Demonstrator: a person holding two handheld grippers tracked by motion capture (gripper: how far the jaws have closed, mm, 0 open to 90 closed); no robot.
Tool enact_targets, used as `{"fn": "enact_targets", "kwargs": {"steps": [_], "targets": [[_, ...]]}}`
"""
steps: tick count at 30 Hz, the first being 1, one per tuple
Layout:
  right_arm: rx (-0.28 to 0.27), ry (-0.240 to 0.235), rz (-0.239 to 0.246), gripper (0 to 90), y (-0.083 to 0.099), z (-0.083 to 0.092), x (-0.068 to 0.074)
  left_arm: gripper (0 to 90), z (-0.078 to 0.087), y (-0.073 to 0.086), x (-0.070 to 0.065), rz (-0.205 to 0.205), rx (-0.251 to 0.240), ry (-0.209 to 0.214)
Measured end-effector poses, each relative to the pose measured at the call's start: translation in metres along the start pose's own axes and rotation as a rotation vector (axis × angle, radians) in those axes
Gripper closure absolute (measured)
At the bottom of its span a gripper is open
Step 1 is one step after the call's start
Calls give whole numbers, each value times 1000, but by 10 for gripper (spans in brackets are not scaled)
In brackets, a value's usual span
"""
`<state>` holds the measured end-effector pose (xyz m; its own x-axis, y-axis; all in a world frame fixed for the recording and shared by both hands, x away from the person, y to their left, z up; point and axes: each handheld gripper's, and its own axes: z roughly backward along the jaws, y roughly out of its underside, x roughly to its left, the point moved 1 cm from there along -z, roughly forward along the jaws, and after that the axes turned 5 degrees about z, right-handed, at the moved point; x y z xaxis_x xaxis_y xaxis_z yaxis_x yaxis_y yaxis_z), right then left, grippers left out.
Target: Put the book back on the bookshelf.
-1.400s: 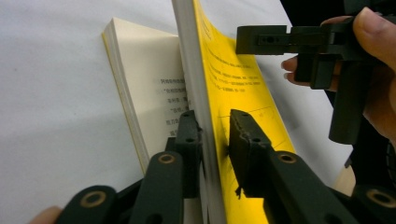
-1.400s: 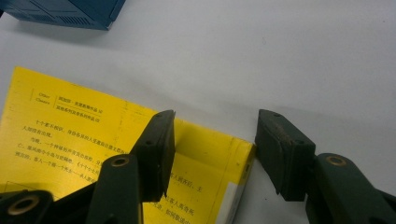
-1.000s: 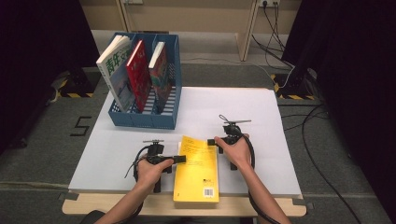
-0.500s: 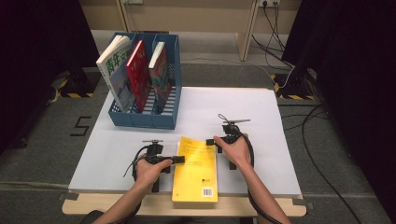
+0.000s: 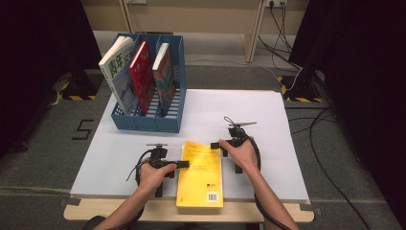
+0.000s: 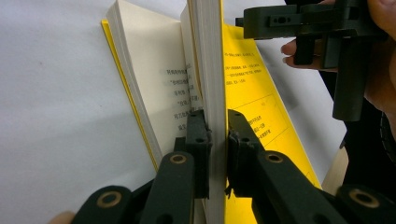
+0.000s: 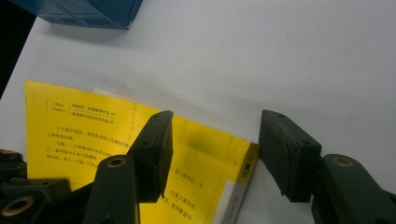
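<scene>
A yellow book [image 5: 200, 178] is gripped by the left tongs [image 5: 183, 164] at the near edge of the desk [image 5: 119, 153].

Seen from the high view, the book lies at 6 o'clock on the white desk, its near end reaching the desk's wooden front edge. The left tongs, at about 9 o'clock of the book, are pinched on a raised stack of pages together with the yellow cover; in the left gripper view the 2 pads [image 6: 201, 140] are pressed against either side of that stack, and printed pages lie open beneath it. The right tongs [image 5: 216, 145] are held at the book's far right corner, spread wide, with nothing pressed between them. Farther off, at 11 o'clock, a blue file rack [image 5: 146, 122] stands on the desk with 3 upright books [image 5: 139, 76] in it.
</scene>
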<state>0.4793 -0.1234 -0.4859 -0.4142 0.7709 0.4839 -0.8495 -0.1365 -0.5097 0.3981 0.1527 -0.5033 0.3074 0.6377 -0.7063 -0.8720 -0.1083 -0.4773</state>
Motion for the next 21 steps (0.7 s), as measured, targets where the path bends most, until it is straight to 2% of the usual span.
{"fn": "enact_targets", "kwargs": {"steps": [7, 13, 21], "targets": [[0, -9, -20, 486, 0, 0, -1, 808, 0, 1, 0, -2, -5, -1], [-3, -31, -67, 537, -1, 2, -6, 807, 0, 2, 1, -3, -10, 2], [3, -30, -46, 540, -2, 1, -4, 806, 2, 4, 5, 10, -24, 15]]}}
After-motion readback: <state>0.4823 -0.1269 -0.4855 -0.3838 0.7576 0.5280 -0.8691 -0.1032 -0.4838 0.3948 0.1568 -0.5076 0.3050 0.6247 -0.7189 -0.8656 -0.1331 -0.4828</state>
